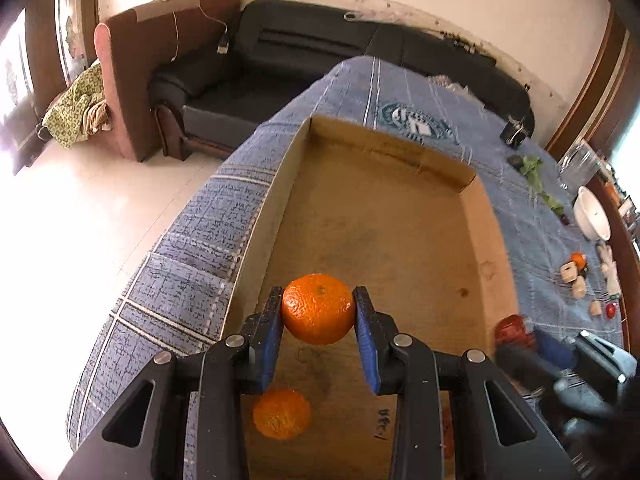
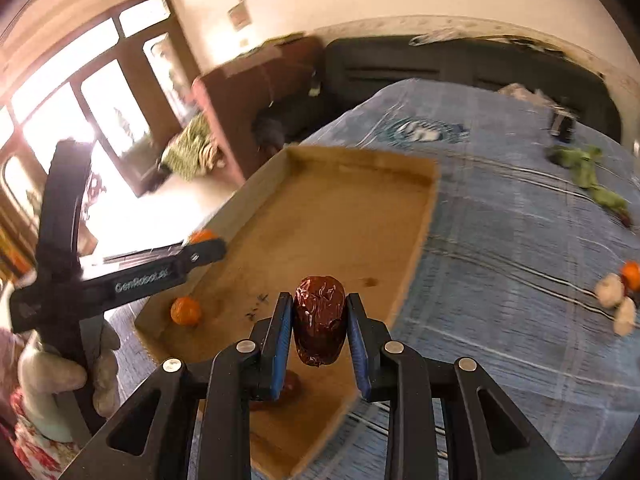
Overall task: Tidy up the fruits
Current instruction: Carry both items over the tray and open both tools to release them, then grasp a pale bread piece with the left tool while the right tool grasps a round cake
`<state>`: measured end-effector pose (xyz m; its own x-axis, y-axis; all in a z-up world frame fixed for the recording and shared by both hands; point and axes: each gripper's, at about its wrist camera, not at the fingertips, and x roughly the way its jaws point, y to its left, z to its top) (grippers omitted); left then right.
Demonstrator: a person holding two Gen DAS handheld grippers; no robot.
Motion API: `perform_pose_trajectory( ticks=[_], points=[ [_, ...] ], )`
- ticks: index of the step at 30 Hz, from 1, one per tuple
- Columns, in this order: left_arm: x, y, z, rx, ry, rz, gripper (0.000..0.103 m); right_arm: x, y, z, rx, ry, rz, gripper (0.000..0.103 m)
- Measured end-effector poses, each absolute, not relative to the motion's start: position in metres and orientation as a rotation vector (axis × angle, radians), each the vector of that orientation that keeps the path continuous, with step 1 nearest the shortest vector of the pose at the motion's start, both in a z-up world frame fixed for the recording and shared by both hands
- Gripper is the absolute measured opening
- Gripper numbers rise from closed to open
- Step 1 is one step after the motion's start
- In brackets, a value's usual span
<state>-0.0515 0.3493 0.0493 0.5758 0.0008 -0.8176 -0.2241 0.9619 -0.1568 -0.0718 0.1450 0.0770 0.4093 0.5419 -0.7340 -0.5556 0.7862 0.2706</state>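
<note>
My left gripper [image 1: 318, 296] is shut on an orange [image 1: 318, 308], held above the floor of a shallow cardboard tray [image 1: 400, 216]. A second orange [image 1: 282, 414] lies in the tray below the fingers. My right gripper [image 2: 319, 300] is shut on a wrinkled brown date [image 2: 320, 320] over the tray's [image 2: 340, 220] near end. Another dark date [image 2: 291, 385] lies in the tray under it. In the right wrist view the left gripper [image 2: 204, 246] reaches in from the left with its orange [image 2: 202, 235], and the loose orange [image 2: 185, 311] sits by the tray's left wall.
The tray rests on a blue checked cloth [image 1: 192, 272] over a table. On the cloth to the right lie a small orange [image 2: 632, 274], pale pieces [image 2: 612, 292] and green leaves [image 2: 584, 168]. A white bowl [image 1: 592, 212] stands at the right edge. A dark sofa [image 1: 320, 60] is beyond.
</note>
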Motion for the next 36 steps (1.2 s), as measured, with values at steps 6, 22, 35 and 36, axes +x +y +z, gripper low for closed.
perform_pose_trajectory(
  ticks=[6, 22, 35, 36],
  points=[
    [-0.044, 0.349, 0.031, -0.246, 1.021, 0.120, 0.033, -0.068, 0.179, 0.049, -0.090, 0.982, 0.712, 0.030],
    [-0.084, 0.352, 0.069, -0.293, 0.878, 0.140, 0.052, -0.076, 0.121, 0.084, 0.043, 0.852, 0.638, 0.054],
    [-0.134, 0.327, 0.095, -0.409, 0.765, 0.068, 0.057, -0.113, 0.113, 0.047, 0.005, 1.002, 0.609, 0.034],
    [-0.135, 0.322, 0.096, -0.407, 0.762, 0.056, 0.057, -0.116, 0.115, 0.046, -0.006, 1.004, 0.611, 0.034]
  ],
)
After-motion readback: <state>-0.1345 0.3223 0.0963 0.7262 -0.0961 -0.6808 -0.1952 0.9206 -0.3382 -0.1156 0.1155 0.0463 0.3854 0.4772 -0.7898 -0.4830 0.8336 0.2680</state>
